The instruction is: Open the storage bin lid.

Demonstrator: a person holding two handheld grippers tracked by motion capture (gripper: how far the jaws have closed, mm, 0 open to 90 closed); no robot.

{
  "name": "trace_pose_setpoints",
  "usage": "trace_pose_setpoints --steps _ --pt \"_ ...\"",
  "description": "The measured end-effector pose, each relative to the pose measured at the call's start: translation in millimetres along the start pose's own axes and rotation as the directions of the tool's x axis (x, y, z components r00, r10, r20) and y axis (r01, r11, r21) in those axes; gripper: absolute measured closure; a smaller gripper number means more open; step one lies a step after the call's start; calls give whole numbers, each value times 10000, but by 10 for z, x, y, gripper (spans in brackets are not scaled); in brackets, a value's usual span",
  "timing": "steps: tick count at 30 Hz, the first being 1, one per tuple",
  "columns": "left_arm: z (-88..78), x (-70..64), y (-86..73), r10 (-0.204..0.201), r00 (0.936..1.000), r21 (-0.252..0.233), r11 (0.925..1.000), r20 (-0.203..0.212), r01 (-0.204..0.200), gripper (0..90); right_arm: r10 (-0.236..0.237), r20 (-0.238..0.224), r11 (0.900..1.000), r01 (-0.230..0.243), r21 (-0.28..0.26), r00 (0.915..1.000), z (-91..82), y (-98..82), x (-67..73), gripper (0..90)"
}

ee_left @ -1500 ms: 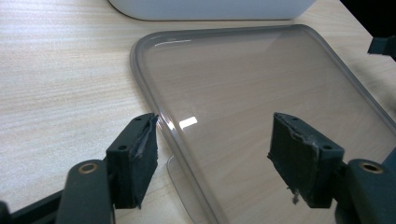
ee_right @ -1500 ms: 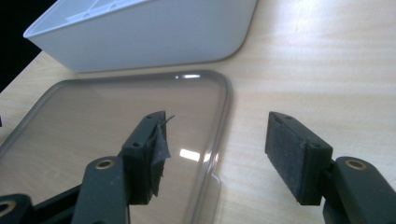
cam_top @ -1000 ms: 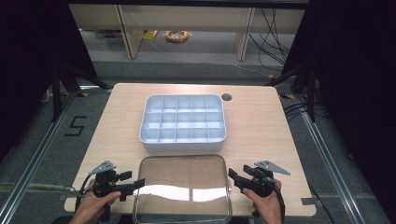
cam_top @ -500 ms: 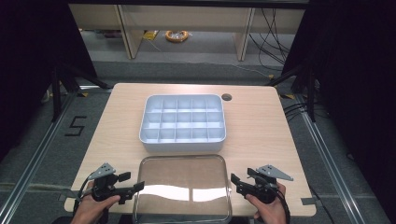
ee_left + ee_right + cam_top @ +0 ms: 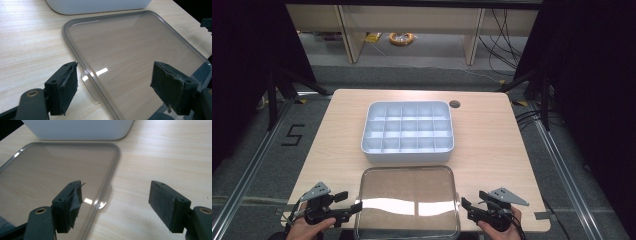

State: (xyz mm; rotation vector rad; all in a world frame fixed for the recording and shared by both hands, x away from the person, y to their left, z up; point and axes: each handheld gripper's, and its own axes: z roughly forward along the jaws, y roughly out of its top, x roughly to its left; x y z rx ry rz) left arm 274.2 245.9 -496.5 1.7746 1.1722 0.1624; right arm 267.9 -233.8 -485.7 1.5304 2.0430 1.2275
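High view: a clear lid (image 5: 407,200) lies flat on the near part of the wooden table (image 5: 492,145), its far edge just beside the white compartment tray (image 5: 408,131) that sits mid-table. The lid is transparent with a greyish rim and a small tab on each short side.

The left gripper (image 5: 346,211) sits at the lid's left edge and the right gripper (image 5: 466,207) at its right edge, each held in one of the person's hands at the bottom of the frame. In the left gripper view the jaws stand wide apart and released, straddling the lid's rim (image 5: 75,53) with the left tab (image 5: 90,85) between them, nothing pinched. In the right gripper view the jaws are likewise spread; they have just been opening further, and the right tab (image 5: 105,196) lies between them, untouched by the pads.

By the look of it, the step in hand is lining both grippers up on the lid's opposite sides, ahead of any grasp. The next move would call for sliding each pair of jaws level onto its tab or rim, one pad over and one under, then closing both together so the thin, slippery plastic lifts evenly without tilting, probably to go over the tray.
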Motion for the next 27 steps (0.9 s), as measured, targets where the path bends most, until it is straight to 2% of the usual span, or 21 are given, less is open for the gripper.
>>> trace_pose_setpoints --steps 1,2,3,8,9,10,11,12,13,14,15,16,17,18,19,21,22,24,27 --pt "-2 -3 -7 -35 10000 -42 10000 49 35 208 86 -220 10000 -86 -14 9997 -7 -21 -1 276" --pt "-9 -9 -14 -11 10000 -33 10000 20 11 208 502 -197 9987 -501 63 9985 -20 -36 35 275" --pt "-13 -10 -23 -9 10000 -41 10000 62 9 209 135 -151 9999 -136 -98 9998 -8 -52 4 274" --pt "-45 -37 -67 -94 9999 129 9999 38 94 209 25 87 9999 -26 118 10000 -88 -124 23 272" --pt "-49 -46 -72 -125 9999 16 9999 -24 125 209 622 43 9975 -623 329 9981 -115 -140 71 272" --pt "-46 -50 -81 -140 9999 -132 9998 -33 140 210 189 -133 9998 -189 43 9997 -94 -155 38 270" --pt "-46 -50 -81 -140 9999 -132 9998 -33 140 211 167 -96 9999 -167 18 9998 -92 -165 39 269" --pt "-68 -47 -74 -133 9999 107 9999 28 133 211 151 -85 9998 -150 92 9999 -107 -168 40 269" --pt "-73 -45 -75 -116 9999 85 9999 12 116 211 664 -123 9974 -660 300 9977 -133 -173 84 268" --pt "-73 -45 -79 -171 9998 -1 9999 52 171 211 157 -145 9999 -156 48 9998 -124 -177 41 268" --pt "-76 -44 -79 -179 9998 -18 9998 70 179 211 724 -19 9966 -723 384 9974 -162 -178 87 267" --pt "-80 -41 -77 -169 9998 29 9999 86 169 211 199 59 9997 -200 140 9998 -132 -185 49 267" --pt "-80 -41 -77 -169 9998 29 9999 86 169 211 57 -45 9998 -56 207 10000 -138 -186 32 267" --pt "-69 -42 -82 -240 9997 -92 9997 104 241 212 169 -48 9996 -168 208 9998 -140 -191 32 267" --pt "-70 -40 -80 -237 9996 -17 9997 118 237 213 250 -105 9995 -248 205 9996 -139 -189 29 267" --pt "-68 -41 -81 -231 9997 -19 9997 94 231 213 220 34 9994 -221 263 9998 -127 -191 30 267" --pt "-68 -41 -85 -233 9997 -29 9997 78 233 213 207 -85 9997 -206 97 9997 -112 -198 21 267" --pt "-61 -50 -93 -277 9996 -151 9995 -33 277 215 264 -152 9994 -260 209 9995 -125 -196 25 267" --pt "-66 -40 -87 -283 9996 99 9996 -22 283 219 361 -122 9990 -358 250 9993 -114 -198 27 267"
